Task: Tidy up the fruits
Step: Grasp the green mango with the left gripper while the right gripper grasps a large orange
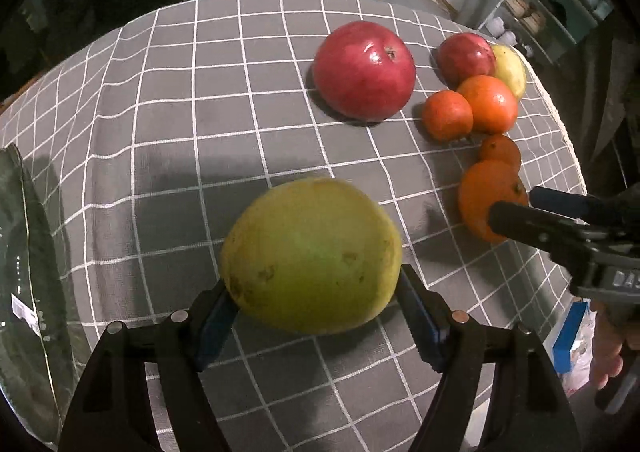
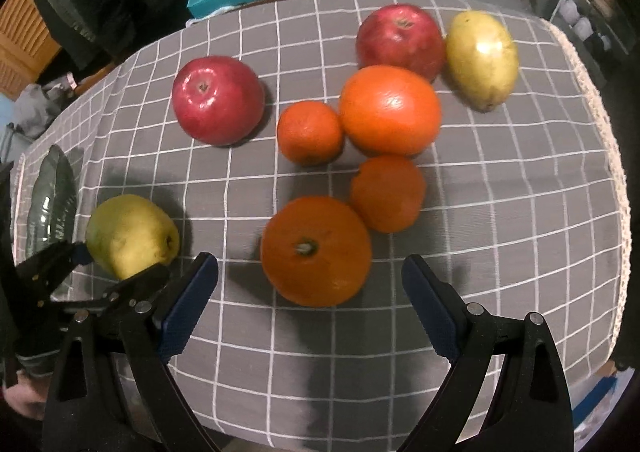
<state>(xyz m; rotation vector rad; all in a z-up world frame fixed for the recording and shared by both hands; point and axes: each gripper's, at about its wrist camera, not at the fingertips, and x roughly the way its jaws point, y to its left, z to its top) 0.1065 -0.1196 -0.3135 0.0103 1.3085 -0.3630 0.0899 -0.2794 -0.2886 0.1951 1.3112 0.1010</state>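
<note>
Left wrist view, left gripper (image 1: 316, 306) fingers clenching a yellow-green pear (image 1: 311, 254) just over the checked surface (image 1: 160, 124), right gripper (image 2: 310, 292) fingers hanging released around a stemmed orange (image 2: 316, 251), glass plate (image 2: 50, 204) lying beside the pear.

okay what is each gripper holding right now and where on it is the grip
The left gripper holds a yellow-green pear, clamped across its sides. The right gripper holds nothing; its open fingers straddle an orange.
</note>
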